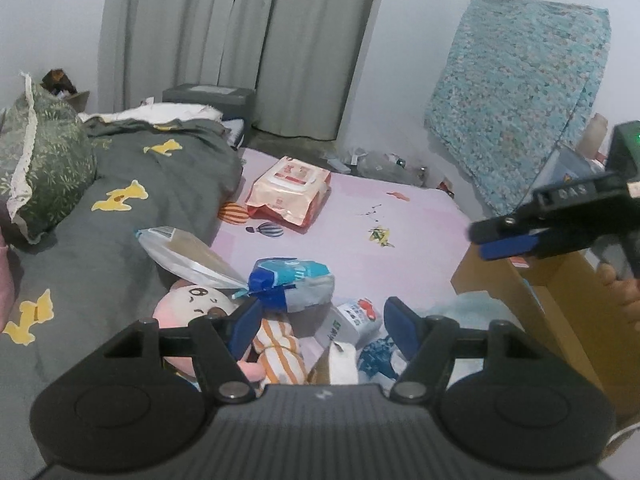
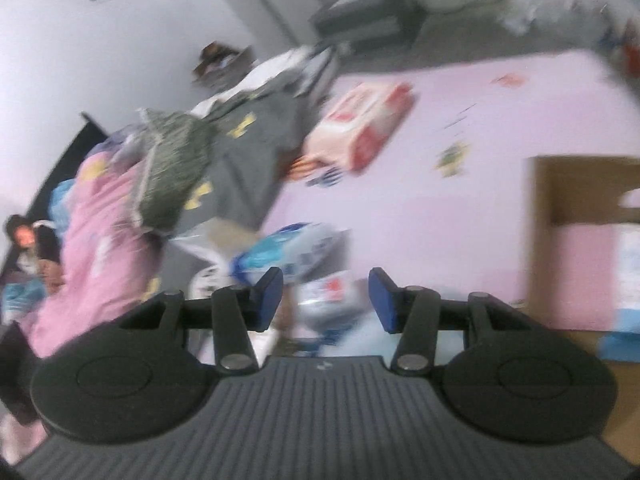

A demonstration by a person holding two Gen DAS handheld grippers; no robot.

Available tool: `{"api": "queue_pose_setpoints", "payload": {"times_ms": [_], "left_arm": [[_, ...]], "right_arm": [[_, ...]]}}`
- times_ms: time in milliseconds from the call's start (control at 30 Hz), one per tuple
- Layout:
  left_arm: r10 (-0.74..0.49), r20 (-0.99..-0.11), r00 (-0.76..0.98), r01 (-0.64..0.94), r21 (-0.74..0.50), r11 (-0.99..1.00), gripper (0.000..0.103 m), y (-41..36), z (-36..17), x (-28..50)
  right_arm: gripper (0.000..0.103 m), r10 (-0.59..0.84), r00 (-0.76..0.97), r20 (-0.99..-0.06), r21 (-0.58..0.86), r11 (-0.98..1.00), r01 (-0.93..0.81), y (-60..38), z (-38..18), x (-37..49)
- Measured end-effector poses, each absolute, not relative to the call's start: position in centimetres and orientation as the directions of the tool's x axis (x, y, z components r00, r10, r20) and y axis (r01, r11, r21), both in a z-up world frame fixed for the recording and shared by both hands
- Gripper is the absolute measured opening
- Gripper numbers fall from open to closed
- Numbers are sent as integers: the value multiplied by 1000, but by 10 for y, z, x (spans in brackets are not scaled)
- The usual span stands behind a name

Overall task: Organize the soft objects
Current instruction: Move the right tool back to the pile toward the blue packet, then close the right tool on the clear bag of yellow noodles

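Note:
My left gripper (image 1: pixel 322 322) is open and empty, just above a pile on the pink bed sheet (image 1: pixel 400 232). The pile holds a pink-faced doll with orange stripes (image 1: pixel 208 304), a blue and white soft pack (image 1: pixel 296 284), a small white tissue pack (image 1: pixel 352 320), a silver pouch (image 1: pixel 188 256) and a blue patterned cloth (image 1: pixel 376 360). A pink and red wipes pack (image 1: pixel 288 192) lies farther back. My right gripper (image 2: pixel 326 300) is open and empty; its view is blurred. It also shows in the left wrist view (image 1: pixel 504 238), above the cardboard box (image 1: pixel 532 300).
A grey duvet with yellow shapes (image 1: pixel 120 216) and a green pillow (image 1: pixel 44 160) cover the bed's left side. A teal quilt (image 1: pixel 520 96) leans on the right wall. Grey curtains (image 1: pixel 240 40) and a dark bin (image 1: pixel 212 100) stand behind. A pink blanket (image 2: pixel 104 240) lies left.

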State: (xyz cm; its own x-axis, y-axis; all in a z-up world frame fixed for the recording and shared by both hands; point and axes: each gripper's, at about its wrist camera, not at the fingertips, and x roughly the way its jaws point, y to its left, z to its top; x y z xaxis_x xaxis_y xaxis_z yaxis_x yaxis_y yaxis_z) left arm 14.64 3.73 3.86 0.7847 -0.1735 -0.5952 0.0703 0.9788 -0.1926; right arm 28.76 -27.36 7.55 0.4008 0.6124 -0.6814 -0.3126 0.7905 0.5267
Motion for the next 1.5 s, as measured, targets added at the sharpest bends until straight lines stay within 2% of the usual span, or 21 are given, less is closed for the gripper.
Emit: {"api": "queue_pose_setpoints", "payload": {"times_ms": [200,433,533,900,1100,1300,1500], "left_arm": [[-230,-667,708,79,-249,965,66,61,35,203],[-228,-828,513,38,-244,969,64,77,-4,291],[-234,-857,459,26,-251,968,64,80,-13,311],[-343,-890,302,-77,-381,921,68,94,-39,362],[-365,-897,248,-125,-403,907,69,92,-51,383],[-364,-896,255,-141,-407,902,69,86,-50,383],[-352,-881,317,-97,-400,912,69,79,-24,366]], "right_arm": [[48,683,255,-685,637,731,-247,-211,53,338],[49,660,157,-735,653,751,-101,-163,-2,402],[49,637,125,-761,634,771,-67,-152,-27,421],[49,647,35,-761,648,762,10,-144,-79,447],[44,675,30,-737,676,736,37,-152,-88,452],[35,720,31,-693,720,690,66,-159,-96,453],[34,735,56,-675,737,675,34,-161,-82,447]]}}
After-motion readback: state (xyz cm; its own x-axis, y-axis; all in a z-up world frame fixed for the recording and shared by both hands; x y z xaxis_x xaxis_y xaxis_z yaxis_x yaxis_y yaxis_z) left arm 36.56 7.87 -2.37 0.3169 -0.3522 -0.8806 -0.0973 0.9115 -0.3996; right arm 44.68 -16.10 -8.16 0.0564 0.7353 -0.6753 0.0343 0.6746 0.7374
